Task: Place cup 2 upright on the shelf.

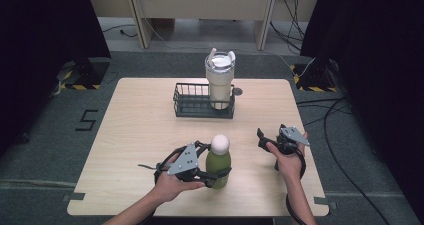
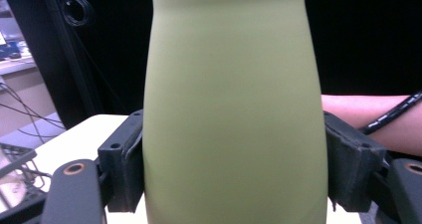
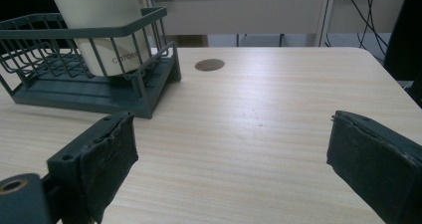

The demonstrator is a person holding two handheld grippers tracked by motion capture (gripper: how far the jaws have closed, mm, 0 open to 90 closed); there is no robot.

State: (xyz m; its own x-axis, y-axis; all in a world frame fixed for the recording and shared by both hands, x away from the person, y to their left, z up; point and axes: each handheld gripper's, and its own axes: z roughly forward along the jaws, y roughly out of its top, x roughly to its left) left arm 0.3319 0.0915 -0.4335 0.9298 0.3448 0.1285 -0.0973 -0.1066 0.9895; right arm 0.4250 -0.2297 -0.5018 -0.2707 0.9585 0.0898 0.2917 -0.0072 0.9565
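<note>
The green bottle stands upright near the near edge of the wooden table, slightly left of centre, with its white cap on top. The left gripper is clamped on the lower body of the bottle; in the left gripper view both pads press against the bottle sides. The right gripper is held above the table to the right of the bottle, well apart from it, with its jaws spread wide and nothing between them. A dark wire basket sits at the far centre of the table. A cream tumbler stands upright in its right part.
</note>
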